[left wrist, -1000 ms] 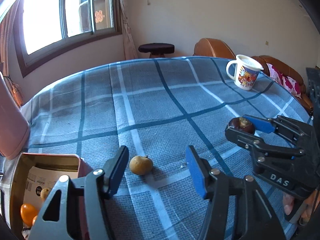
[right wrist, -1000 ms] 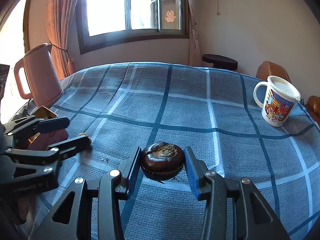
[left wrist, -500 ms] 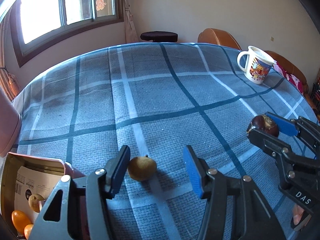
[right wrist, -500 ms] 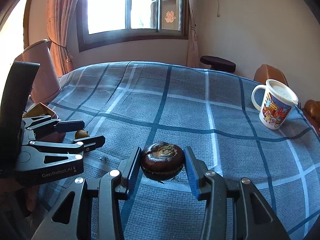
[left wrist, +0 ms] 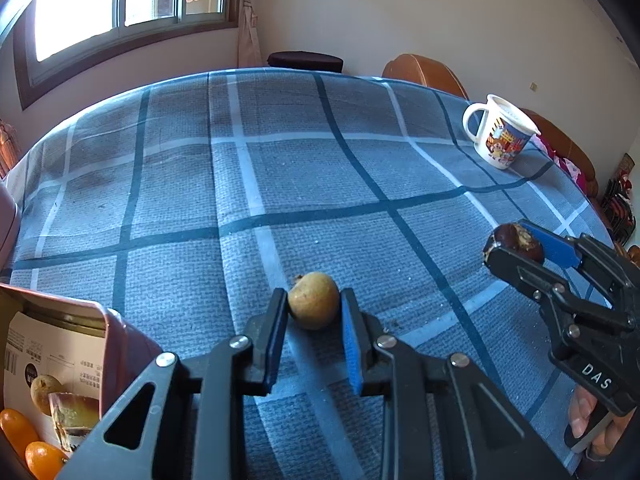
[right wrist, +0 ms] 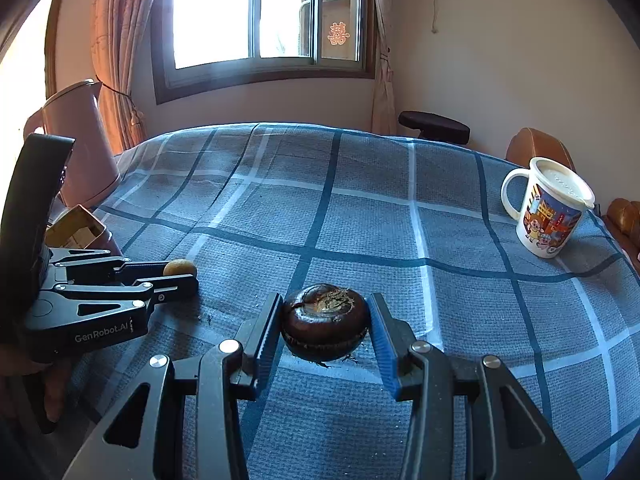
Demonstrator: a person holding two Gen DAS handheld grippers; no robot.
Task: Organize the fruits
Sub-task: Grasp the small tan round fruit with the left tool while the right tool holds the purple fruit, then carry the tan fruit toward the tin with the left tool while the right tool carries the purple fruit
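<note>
A small tan round fruit [left wrist: 313,300] lies on the blue checked tablecloth, and my left gripper [left wrist: 314,304] is shut on it, one pad on each side. The right wrist view shows the same fruit [right wrist: 180,268] at the tips of the left gripper [right wrist: 182,274]. My right gripper [right wrist: 324,312] is shut on a dark brown flattened fruit [right wrist: 325,320], held just above the cloth. From the left wrist view that dark fruit [left wrist: 514,240] sits at the tips of the right gripper [left wrist: 516,246] on the right.
An open pink box [left wrist: 116,340] at the lower left holds orange fruits [left wrist: 44,460], a tan fruit and a glass. A lidded cartoon mug [right wrist: 548,208] stands at the far right. A pink kettle [right wrist: 80,148] stands at the far left. Brown seats border the table's right edge.
The left gripper moved forward and down around the tan fruit, then its jaws shut on it. The right gripper stayed still with the dark fruit.
</note>
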